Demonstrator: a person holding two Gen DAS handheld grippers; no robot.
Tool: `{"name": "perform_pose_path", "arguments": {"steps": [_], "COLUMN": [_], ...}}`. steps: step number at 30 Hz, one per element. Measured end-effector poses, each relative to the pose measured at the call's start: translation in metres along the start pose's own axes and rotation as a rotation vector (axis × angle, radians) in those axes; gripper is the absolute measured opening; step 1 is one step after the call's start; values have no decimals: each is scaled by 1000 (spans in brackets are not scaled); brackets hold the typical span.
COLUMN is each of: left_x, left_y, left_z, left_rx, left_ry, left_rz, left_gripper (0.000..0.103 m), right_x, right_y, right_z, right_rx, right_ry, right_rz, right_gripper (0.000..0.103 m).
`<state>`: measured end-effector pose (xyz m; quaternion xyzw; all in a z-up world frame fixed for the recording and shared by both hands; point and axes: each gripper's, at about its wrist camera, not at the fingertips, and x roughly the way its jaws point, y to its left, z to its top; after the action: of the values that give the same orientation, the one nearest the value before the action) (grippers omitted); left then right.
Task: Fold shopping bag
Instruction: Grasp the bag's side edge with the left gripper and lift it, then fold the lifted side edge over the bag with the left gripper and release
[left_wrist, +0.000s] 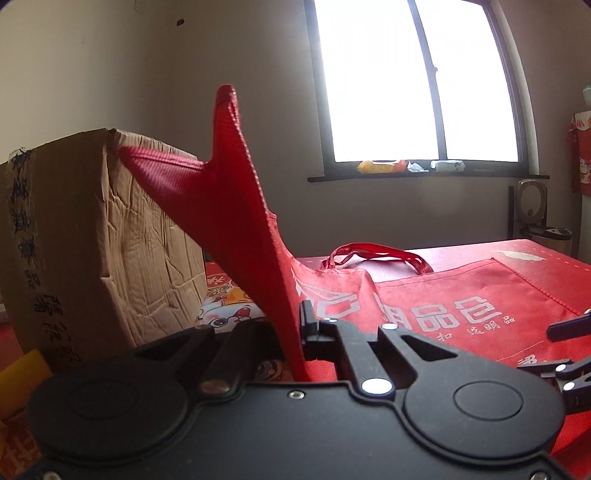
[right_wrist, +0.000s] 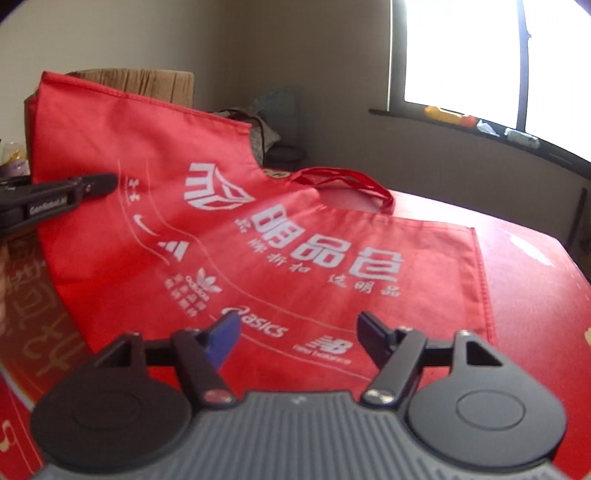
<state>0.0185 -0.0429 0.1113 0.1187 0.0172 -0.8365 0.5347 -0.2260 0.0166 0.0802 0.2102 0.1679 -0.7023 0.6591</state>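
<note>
Two wrist views over a red-covered table (right_wrist: 532, 280). At far left, a creased brown cardboard box (left_wrist: 92, 236) with dark printed characters down its side, standing on the table, contents not visible. Just right of the box and partly in front of it, a raised corner of the red shopping bag (right_wrist: 229, 236), pinched between the closed fingers of the left gripper (left_wrist: 295, 354) and pulled up into a tall peak. Under that peak, a patterned cartoon print on the table covering. Further right, the rest of the bag lying flat on the table, white logos and characters facing up, its red handles (left_wrist: 380, 254) looped at the far edge. Lower centre in the right wrist view, the right gripper (right_wrist: 299, 332), fingers apart, hovering just over the bag's near edge with no cloth between the pads. Behind, a grey wall and a bright window (left_wrist: 417, 81), with small wrapped items (left_wrist: 410, 166) lined along the sill. At far right, a red garment (left_wrist: 580, 158) hanging beside the window, and a dark stand with a round dish below it.
</note>
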Motion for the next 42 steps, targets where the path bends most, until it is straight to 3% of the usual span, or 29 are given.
{"name": "perform_pose_path", "arguments": {"steps": [4, 8, 11, 15, 19, 23, 27, 30, 33, 37, 40, 42], "left_x": [0, 5, 5, 10, 13, 8, 2, 1, 1, 14, 26, 30], "left_y": [-1, 8, 18, 29, 30, 30, 22, 7, 5, 8, 11, 14], "left_z": [-6, -8, -8, -8, -6, -6, -6, -7, -7, -6, -6, -6], "left_rx": [-35, -101, -151, -211, -205, -217, -190, -112, -90, -111, -144, -162], "left_ry": [-17, -6, -3, 14, 30, -6, -60, -76, -92, -45, 2, 24], "left_rz": [-26, -79, -121, -129, -122, -127, -207, -277, -299, -302, -328, -343], "left_gripper": [4, 4, 4, 4, 4, 4, 6, 8, 9, 9, 9, 9], "right_x": [3, 8, 7, 19, 44, 62, 72, 70, 42, -1, -11, -3], "right_y": [-14, -16, -11, 10, 29, 46, 46, 29, 2, -39, -70, -89], "right_z": [0, -2, -1, 8, 13, 20, 20, 18, 19, 20, 12, -4], "right_rx": [93, 108, 114, 92, 37, 83, 158, 253, 280, 267, 240, 305], "right_ry": [25, 49, 39, 66, 134, 165, 168, 180, 116, 40, 99, 170], "right_rz": [75, 128, 145, 166, 129, 204, 282, 305, 270, 186, 1, -96], "right_gripper": [8, 7, 0, 0, 0, 1, 0, 2, 2, 3, 4, 4]}}
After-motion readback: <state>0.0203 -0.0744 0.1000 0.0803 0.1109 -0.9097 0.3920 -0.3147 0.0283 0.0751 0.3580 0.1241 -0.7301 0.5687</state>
